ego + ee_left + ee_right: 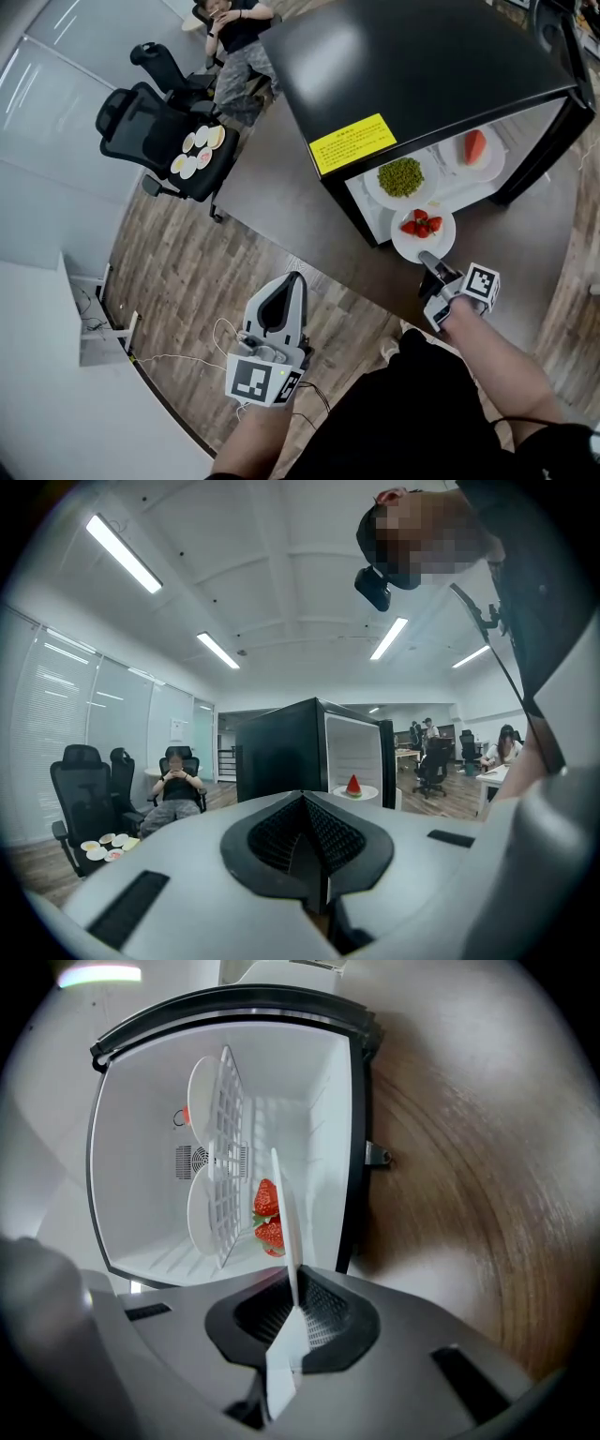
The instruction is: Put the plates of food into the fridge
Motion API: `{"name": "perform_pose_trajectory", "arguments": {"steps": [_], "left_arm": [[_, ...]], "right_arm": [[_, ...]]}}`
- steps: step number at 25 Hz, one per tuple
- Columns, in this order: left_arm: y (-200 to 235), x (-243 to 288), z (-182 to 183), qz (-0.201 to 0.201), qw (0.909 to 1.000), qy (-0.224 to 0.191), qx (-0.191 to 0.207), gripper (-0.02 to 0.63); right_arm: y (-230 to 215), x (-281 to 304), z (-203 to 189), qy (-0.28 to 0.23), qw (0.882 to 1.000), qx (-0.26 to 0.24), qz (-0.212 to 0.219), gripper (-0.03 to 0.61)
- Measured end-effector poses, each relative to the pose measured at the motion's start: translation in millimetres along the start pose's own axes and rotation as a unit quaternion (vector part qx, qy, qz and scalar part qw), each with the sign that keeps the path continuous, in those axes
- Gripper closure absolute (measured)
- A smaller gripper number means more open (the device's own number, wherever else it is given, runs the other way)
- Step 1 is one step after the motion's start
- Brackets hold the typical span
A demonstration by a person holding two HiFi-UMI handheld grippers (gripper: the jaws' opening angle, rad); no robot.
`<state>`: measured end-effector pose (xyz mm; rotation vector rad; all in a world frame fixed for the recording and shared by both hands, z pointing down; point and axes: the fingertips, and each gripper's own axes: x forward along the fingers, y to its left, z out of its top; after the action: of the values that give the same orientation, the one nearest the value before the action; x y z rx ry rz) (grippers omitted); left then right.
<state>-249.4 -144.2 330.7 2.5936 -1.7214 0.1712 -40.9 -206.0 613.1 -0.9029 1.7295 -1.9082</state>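
An office with a wood-pattern floor (pixel 169 272) holds a low black fridge (pixel 412 66), open toward the person, with a white interior. Inside it, a wire shelf (pixel 225 1166) carries a plate of green peas (pixel 375 192) and, further along, a plate with a watermelon slice (pixel 489 169).

The plate of strawberries (pixel 412 249) is at the fridge's mouth, just in front of the plate of peas. In the right gripper view it sits lower than the wire shelf. It lies flat and face up with the berries on top. Its near rim points back at the person and its far rim points into the opening. Whether the far rim has crossed the threshold cannot be told. The right claw (pixel 429 262) pinches that near rim, and its own view shows the plate edge-on between the pads, which are pressed onto it.

The left claw (pixel 293 279) hangs low at the person's left, well away from the fridge. Its jaws are pressed together with nothing between them.

Off to the left stands a black office chair (pixel 141 122) with several small plates (pixel 197 152) on its seat. Beyond it a seated person (pixel 234 37) faces the scene.
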Motion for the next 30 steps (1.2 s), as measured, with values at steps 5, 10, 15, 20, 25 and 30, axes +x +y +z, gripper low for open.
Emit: {"name": "perform_pose_trajectory", "arguments": {"steps": [5,10,15,20,25,30], "left_arm": [[20.7,-0.6,-2.2,0.012,0.9999,0.005,-0.003,0.609],[40.2,-4.1,-4.5,0.028,0.9996,0.011,-0.002,0.609],[59.8,-13.8,-9.0,0.046,0.9987,0.022,-0.006,0.609],[77.5,-30.0,-9.7,0.073,0.9968,0.032,-0.007,0.609],[94.6,-51.9,-18.9,0.107,0.9931,0.048,-0.009,0.609],[108.5,-71.6,-18.8,0.137,0.9893,0.049,-0.01,0.609]], "right_arm": [[-0.9,20.4,4.8,-0.002,1.0,0.004,-0.009,0.56],[-6.9,40.2,9.8,-0.005,1.0,0.011,-0.021,0.56],[-6.9,58.5,14.3,-0.009,0.999,0.014,-0.029,0.56],[-5.3,73.1,16.2,-0.005,0.999,0.011,-0.035,0.56],[-7.4,84.4,19.9,-0.008,0.999,0.025,-0.039,0.56],[-12.8,94.1,24.7,-0.011,0.998,0.027,-0.05,0.56]]}}
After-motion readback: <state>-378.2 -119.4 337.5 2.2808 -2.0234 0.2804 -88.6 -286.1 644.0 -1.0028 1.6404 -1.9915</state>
